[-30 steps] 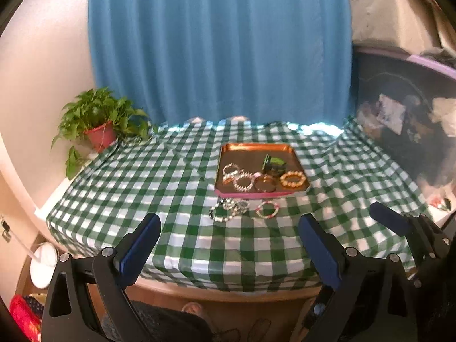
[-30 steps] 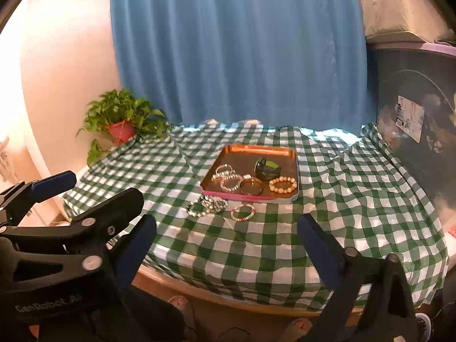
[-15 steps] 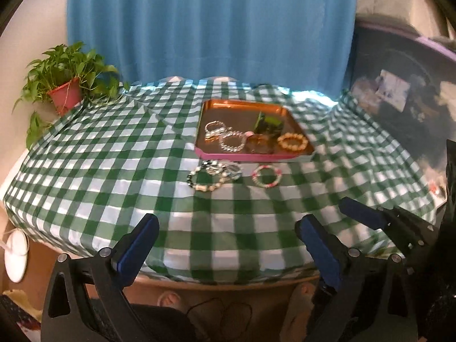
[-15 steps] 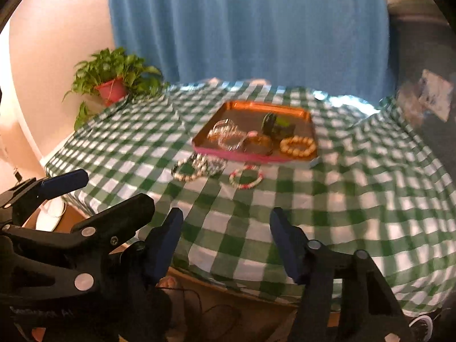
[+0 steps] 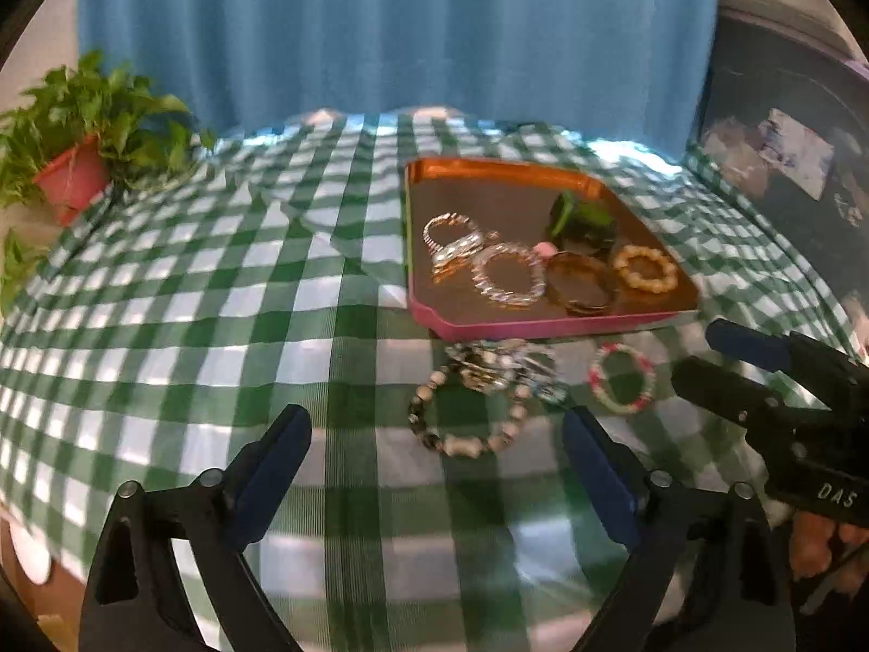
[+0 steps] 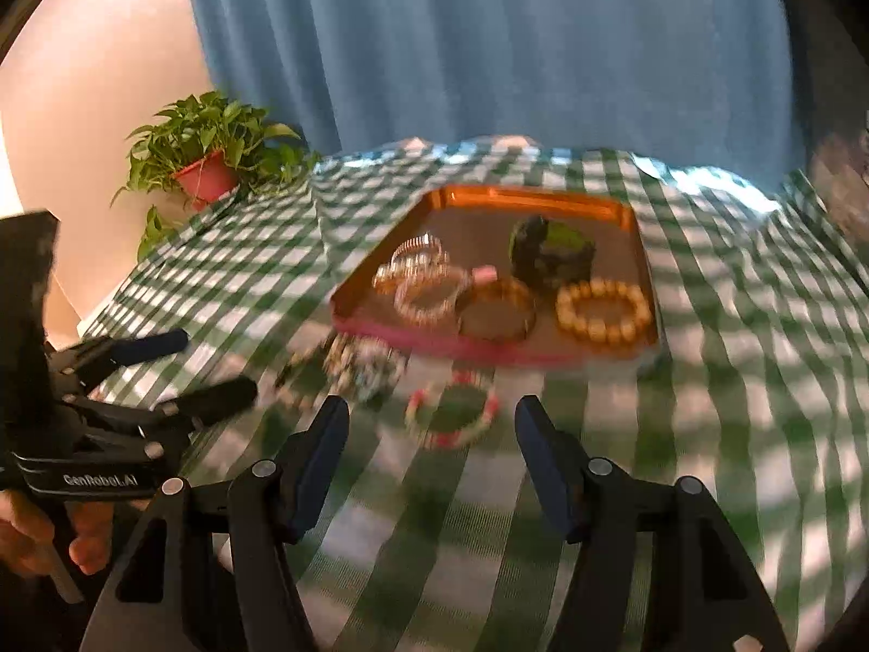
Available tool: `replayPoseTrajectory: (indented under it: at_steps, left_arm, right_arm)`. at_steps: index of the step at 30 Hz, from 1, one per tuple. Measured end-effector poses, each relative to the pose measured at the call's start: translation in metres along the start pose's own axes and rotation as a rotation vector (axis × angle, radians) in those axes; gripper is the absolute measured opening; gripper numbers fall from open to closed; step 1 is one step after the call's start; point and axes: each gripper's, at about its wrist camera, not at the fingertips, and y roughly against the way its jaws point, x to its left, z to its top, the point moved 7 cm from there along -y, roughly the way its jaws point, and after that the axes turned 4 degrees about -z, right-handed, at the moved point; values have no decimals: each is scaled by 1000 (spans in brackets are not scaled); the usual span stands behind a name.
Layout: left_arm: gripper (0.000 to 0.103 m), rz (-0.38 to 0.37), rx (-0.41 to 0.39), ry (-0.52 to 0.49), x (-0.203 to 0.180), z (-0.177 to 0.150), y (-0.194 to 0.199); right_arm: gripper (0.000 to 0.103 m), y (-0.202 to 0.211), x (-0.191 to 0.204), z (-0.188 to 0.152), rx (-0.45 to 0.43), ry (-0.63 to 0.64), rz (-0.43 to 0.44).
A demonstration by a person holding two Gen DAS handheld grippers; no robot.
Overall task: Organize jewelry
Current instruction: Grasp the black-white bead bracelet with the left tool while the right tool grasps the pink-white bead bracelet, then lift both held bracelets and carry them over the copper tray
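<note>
Pink beaded bracelet [image 6: 452, 408] lies before the open right gripper [image 6: 432, 437]; left gripper [image 5: 437, 453] open too

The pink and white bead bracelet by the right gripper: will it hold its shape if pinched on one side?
Pink and white bead bracelet is probably strung, so it likely sags. Its small round beads may slip between the right gripper fingers.

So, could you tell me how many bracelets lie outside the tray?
3: the pink-white bracelet, the black-white bead bracelet, and a tangled cluster by the tray, possibly hiding more.
</note>
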Motion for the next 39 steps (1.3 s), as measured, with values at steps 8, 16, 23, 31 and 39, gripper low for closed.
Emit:
replayPoseTrajectory:
  at_steps: [8,16,23,31,39]
  left_arm:
    - [59,-31,28,-13,5,-7,-28]
    - [45,4,45,-61,3,-5,-41]
    - [8,-82,62,-18,4,-9,-33]
    - [8,-262,-29,113,-3,-8,27]
    - [11,-133,58,101,8,-29,-5]
  right_arm:
    - [32,-40,-18,-5,55,-6,-1]
    - [26,-60,-13,-12,126,91,-99]
    - [5,-61,-9,-15,117,121,-105]
    - [5,-28,-26,-19,105,-22,-23]
    - [6,-27,-28,-29,115,0,-46]
